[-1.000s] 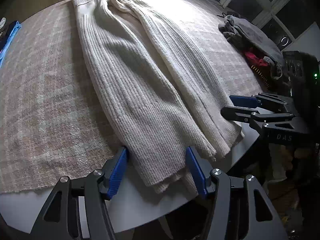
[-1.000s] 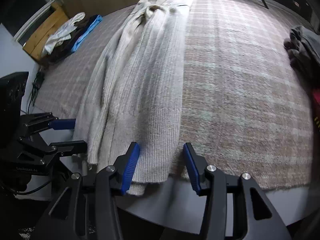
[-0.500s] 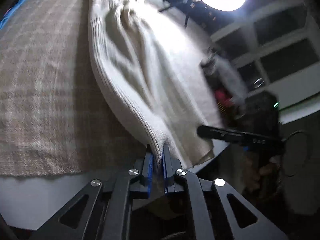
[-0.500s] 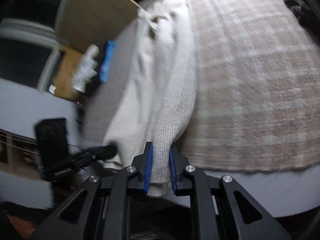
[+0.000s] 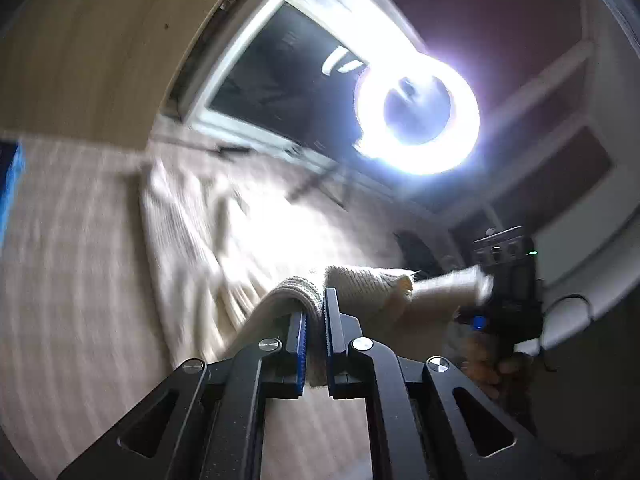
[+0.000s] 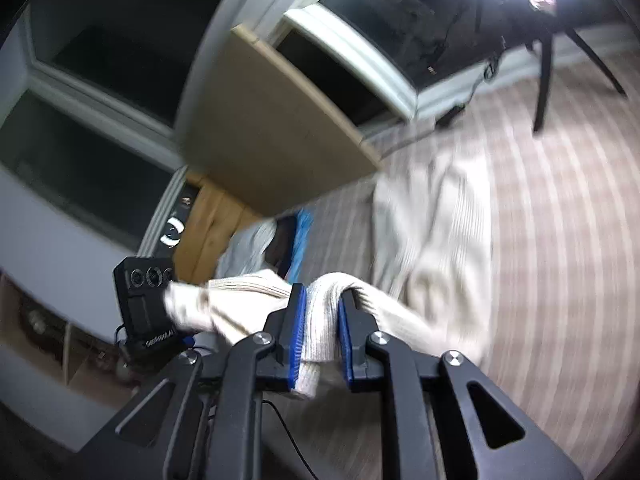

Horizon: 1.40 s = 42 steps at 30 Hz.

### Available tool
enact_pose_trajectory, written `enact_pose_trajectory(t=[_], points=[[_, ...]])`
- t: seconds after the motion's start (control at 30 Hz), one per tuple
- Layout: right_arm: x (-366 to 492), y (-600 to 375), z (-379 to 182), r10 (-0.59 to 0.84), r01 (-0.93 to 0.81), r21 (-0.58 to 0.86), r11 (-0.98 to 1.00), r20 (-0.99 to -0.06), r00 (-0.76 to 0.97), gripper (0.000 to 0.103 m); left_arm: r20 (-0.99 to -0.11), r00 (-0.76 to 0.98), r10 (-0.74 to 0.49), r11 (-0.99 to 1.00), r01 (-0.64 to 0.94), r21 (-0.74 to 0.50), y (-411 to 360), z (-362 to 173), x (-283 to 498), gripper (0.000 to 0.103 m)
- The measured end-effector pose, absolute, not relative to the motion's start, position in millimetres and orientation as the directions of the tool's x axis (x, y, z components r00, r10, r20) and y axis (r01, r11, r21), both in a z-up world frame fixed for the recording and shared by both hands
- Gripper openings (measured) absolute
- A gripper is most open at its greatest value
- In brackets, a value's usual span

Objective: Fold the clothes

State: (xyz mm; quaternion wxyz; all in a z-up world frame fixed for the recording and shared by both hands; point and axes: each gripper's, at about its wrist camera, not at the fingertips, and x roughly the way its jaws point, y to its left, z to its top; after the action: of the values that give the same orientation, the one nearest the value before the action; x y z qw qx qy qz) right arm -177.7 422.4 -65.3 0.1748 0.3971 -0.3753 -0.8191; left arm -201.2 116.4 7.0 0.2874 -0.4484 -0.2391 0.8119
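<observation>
A bright ring light (image 5: 418, 120) glares above the plaid blanket (image 5: 68, 260) — dark windows (image 6: 116, 44) behind.

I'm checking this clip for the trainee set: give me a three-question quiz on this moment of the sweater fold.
1. True or false: the left gripper is shut on the cream sweater.
2. What runs between the two grippers? A) a taut, lifted edge of the sweater B) a blue towel C) nothing
3. Fill in: the far end of the sweater lies on the plaid ____.

Key
1. True; knit fabric is pinched between its blue pads.
2. A; the right gripper is shut on the same edge, which stretches across to the other gripper.
3. Cloth (the checked table cover).
</observation>
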Motion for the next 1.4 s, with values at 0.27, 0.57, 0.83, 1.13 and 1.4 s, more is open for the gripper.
enact_pose_trajectory(t=[0.27, 0.57, 0.83, 1.13, 1.4], points=[[-293.6, 465.8, -152.4, -0.546, -0.211, 0.727, -0.653, -0.645, -0.535, 0.015, -0.699, -0.372, 0.611, -0.772, -0.082, -0.630, 103.5, -69.4, -309.9, 0.006], [-338.7, 489.5, -201.6, -0.449, -0.368, 0.641, -0.674, -0.751, -0.484, 0.018, -0.743, -0.217, 0.633, -0.766, -0.038, -0.642, 102.7, -132.0, -378.2, 0.013], [-346.9, 477.0, -162.0, -0.236, -0.312, 0.413, -0.856, -0.848, -0.475, 0.057, -0.730, -0.220, 0.647, -0.755, -0.055, -0.653, 91.5, -121.5, -385.2, 0.045], [-342.5, 440.4, -139.4, -0.185, -0.100, 0.276, -0.956, -0.831, -0.525, 0.055, -0.741, -0.329, 0.585, -0.810, -0.194, -0.553, 89.6, -82.7, -366.9, 0.061], [-305.0, 458.5, -170.4, -0.253, -0.125, 0.351, -0.928, -0.841, -0.479, 0.055, -0.864, -0.273, 0.424, -0.904, -0.188, -0.384, 127.5, -128.8, -361.1, 0.056]])
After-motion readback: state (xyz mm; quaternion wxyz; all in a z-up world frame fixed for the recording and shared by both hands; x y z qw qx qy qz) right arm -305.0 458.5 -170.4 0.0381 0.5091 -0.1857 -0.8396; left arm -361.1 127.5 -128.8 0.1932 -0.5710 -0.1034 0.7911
